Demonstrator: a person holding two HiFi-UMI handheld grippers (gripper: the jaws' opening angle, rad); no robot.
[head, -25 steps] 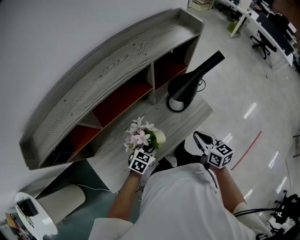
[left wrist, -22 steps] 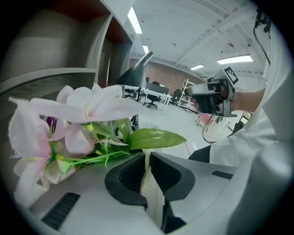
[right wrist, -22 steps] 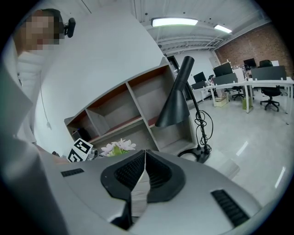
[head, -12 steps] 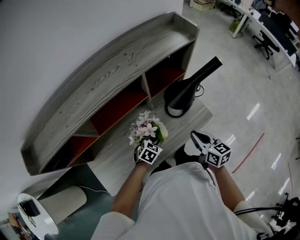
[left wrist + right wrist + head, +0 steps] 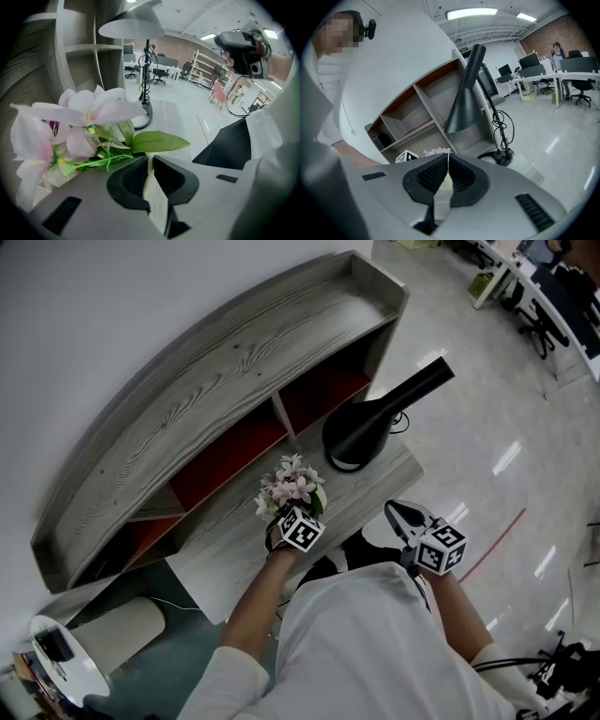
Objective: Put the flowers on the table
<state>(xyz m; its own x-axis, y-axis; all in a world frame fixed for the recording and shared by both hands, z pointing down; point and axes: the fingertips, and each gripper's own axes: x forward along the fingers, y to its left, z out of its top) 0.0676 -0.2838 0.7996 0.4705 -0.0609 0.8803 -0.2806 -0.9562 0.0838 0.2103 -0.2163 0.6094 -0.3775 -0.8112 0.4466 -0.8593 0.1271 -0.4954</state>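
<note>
While the left gripper (image 5: 284, 515) hangs over the worktop (image 5: 375, 486) in the head view, the flowers (image 5: 291, 486) stand at its tip. Left gripper view: its fingers (image 5: 127, 178) pinch the flowers by the stems. Right gripper view: the right gripper (image 5: 449, 157) has its fingers together, empty.

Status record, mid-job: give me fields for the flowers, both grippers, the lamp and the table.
flowers: pink-white bunch, held over the table, not yet released
left gripper: shut on the flowers' stems
right gripper: shut, nothing between the jaws, near the table's front edge
lamp: black, standing on the table, to the right of the flowers, apart from them
table: grey wood, shelves behind
</note>
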